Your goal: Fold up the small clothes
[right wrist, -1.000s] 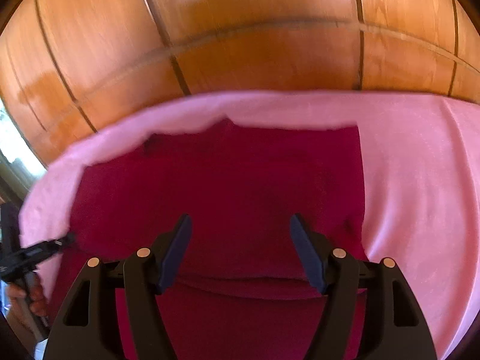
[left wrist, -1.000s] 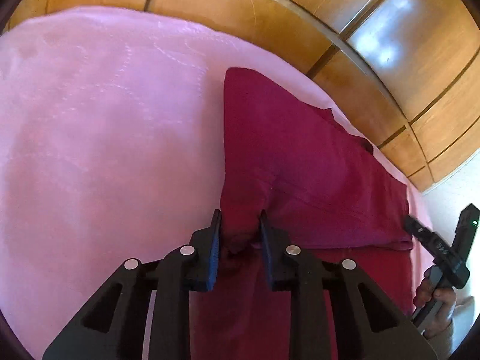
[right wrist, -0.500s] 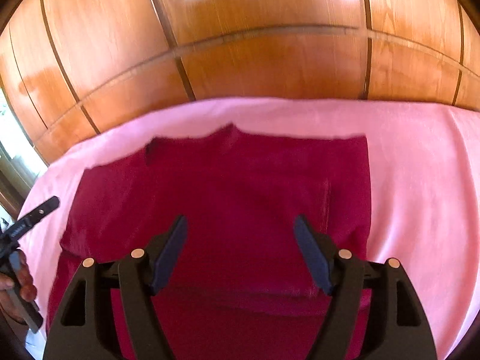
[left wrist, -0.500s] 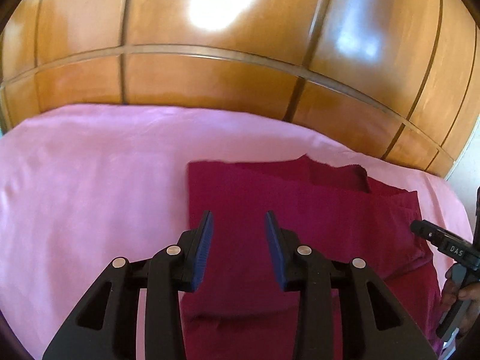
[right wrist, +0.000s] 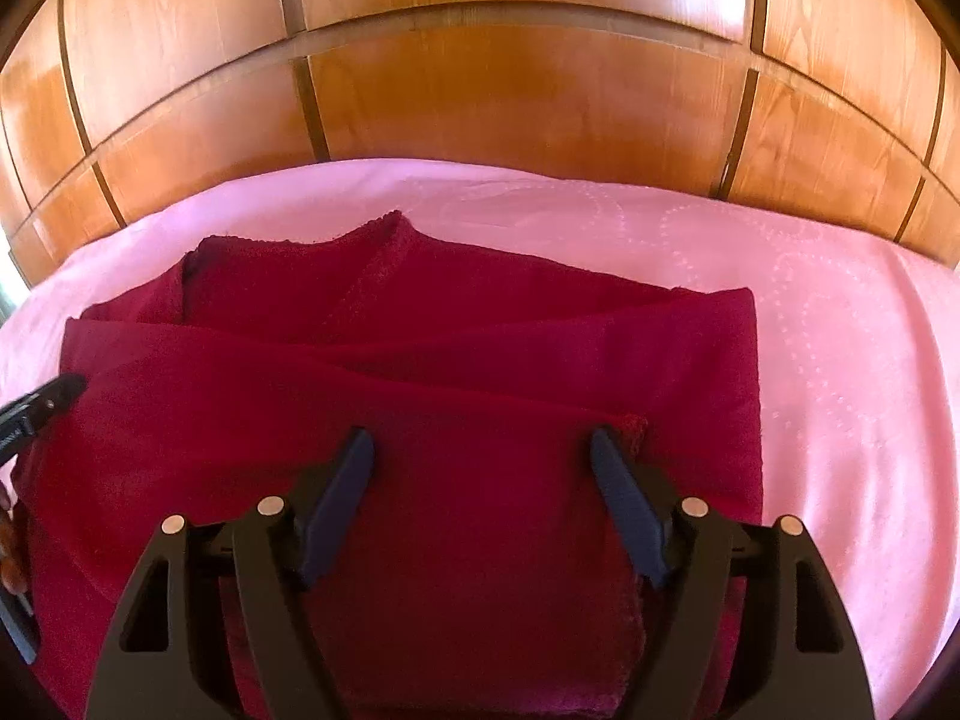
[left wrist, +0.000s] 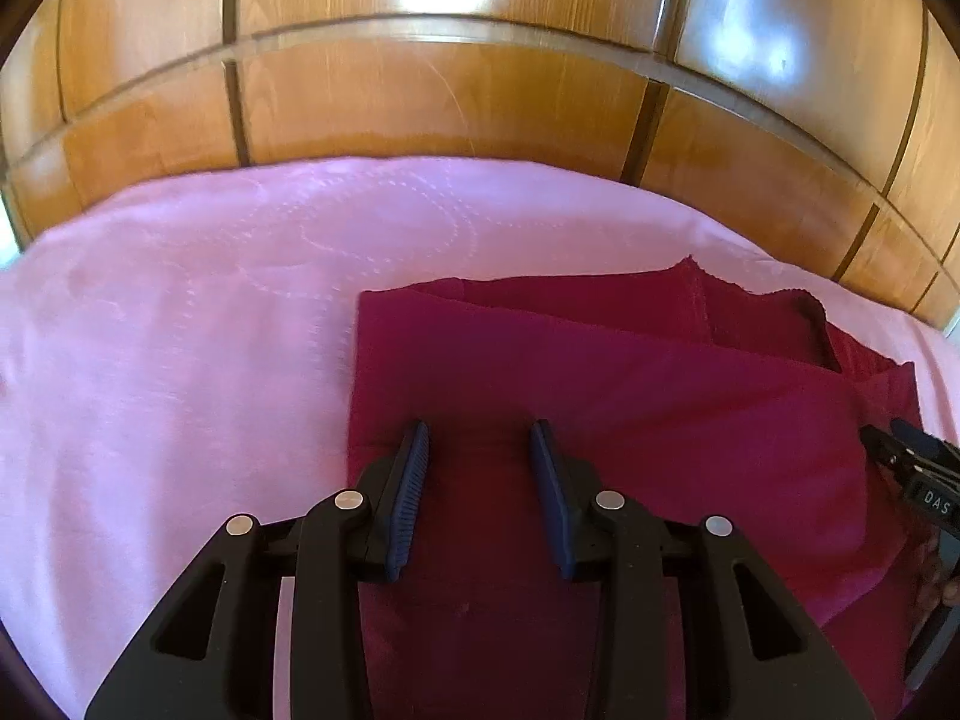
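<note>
I have both tongs over a dark red garment [left wrist: 630, 420] that lies on a bed with a pink bedspread [left wrist: 180, 360]. Behind the bed stands a glossy wooden panelled wall [left wrist: 450, 90].

The left tongs [left wrist: 480, 444] have just been opening; their blue-padded fingers [left wrist: 414, 468] stand apart with nothing gripped. The red cloth lies below the gap, and I see no pad pressing on it. From my left camera the garment is folded over itself: a smooth top layer runs across, and behind it a second layer with a ribbed or knitted edge peeks out toward the wall. Its left edge is a straight fold line on the bedspread.

The right tongs [right wrist: 483, 450] have also just been opening further and stand wide, released, with the garment below them and nothing held. From the right camera I see the same layered cloth, its right edge straight against the pink bedspread, and a small ribbed bit of fabric just beside the right finger.

Each camera catches the other tool at the picture's edge: the right tongs at the right in the left view, the left tongs at the left in the right view.
</note>
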`<state>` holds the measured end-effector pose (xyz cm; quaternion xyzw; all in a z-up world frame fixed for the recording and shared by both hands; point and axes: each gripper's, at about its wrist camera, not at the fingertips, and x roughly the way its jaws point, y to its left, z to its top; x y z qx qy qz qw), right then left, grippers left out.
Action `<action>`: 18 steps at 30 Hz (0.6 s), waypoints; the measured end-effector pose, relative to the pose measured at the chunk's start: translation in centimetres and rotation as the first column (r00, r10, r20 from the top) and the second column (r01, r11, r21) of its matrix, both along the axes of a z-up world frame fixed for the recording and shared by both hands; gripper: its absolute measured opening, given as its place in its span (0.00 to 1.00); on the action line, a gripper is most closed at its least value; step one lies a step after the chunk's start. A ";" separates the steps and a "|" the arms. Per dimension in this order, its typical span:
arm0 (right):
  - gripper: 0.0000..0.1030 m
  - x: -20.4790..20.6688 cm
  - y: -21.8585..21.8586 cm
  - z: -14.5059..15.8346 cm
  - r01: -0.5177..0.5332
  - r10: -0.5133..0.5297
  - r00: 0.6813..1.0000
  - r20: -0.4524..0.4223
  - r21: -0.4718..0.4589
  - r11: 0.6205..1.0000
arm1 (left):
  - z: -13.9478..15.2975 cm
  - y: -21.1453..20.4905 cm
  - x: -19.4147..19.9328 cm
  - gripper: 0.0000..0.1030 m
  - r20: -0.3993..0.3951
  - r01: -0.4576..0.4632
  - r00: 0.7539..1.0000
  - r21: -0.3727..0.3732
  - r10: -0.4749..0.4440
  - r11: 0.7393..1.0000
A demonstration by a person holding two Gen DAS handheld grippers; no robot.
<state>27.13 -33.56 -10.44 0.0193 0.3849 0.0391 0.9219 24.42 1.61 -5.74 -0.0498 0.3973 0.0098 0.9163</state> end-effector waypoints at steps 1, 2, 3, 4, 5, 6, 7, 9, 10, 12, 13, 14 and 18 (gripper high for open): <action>0.74 -0.1 -0.1 0.1 0.000 0.000 1.000 0.002 0.003 1.000 | 0.3 -0.1 -0.5 0.44 0.007 -0.002 1.000 0.009 0.002 1.000; 0.76 -0.2 -0.1 0.3 -0.001 0.001 1.000 0.004 0.002 1.000 | 0.9 -0.1 -1.3 0.47 0.027 -0.004 1.000 0.018 0.004 1.000; 0.78 -0.5 0.1 0.6 -0.004 0.004 1.000 0.010 -0.006 1.000 | 1.4 -0.4 -1.9 0.50 0.049 0.005 0.999 0.021 -0.006 1.000; 0.80 -1.0 0.3 1.0 -0.007 0.007 1.000 0.019 -0.016 1.000 | 1.7 -0.5 -2.5 0.51 0.063 0.015 0.998 0.026 -0.017 1.000; 0.81 -1.7 0.5 1.3 -0.010 0.011 0.999 0.031 -0.024 1.000 | 2.2 -0.8 -3.4 0.51 0.077 0.024 0.997 0.040 -0.027 0.999; 0.81 -2.4 0.7 1.7 -0.020 0.021 0.999 0.042 -0.027 0.999 | 2.4 -0.9 -3.8 0.51 0.081 0.028 0.996 0.042 -0.031 0.999; 0.81 -3.0 0.8 1.9 -0.030 0.031 0.998 0.046 -0.028 0.999 | 2.6 -0.9 -4.4 0.51 0.085 0.036 0.996 0.034 -0.038 0.999; 0.81 -4.2 1.1 2.3 -0.049 0.050 0.997 0.051 -0.028 0.998 | 3.1 -1.1 -5.5 0.51 0.097 0.048 0.994 0.023 -0.050 0.999; 0.81 -4.9 1.2 2.4 -0.058 0.060 0.997 0.054 -0.027 0.998 | 3.2 -1.2 -6.1 0.51 0.103 0.053 0.993 0.025 -0.055 0.998; 0.81 -5.9 1.3 2.6 -0.069 0.070 0.996 0.051 -0.021 0.997 | 3.5 -1.6 -6.8 0.51 0.105 0.066 0.992 0.024 -0.068 0.998; 0.81 -6.4 1.3 2.6 -0.071 0.072 0.996 0.048 -0.014 0.997 | 3.5 -1.7 -7.1 0.51 0.107 0.069 0.992 0.022 -0.071 0.997; 0.81 -6.8 1.3 2.6 -0.072 0.073 0.996 0.047 -0.008 0.997 | 3.6 -1.8 -7.3 0.51 0.108 0.073 0.991 0.022 -0.075 0.997; 0.81 -7.8 1.5 2.3 -0.064 0.064 0.997 0.043 -0.003 0.998 | 3.4 -2.3 -7.9 0.51 0.107 0.088 0.990 0.034 -0.091 0.996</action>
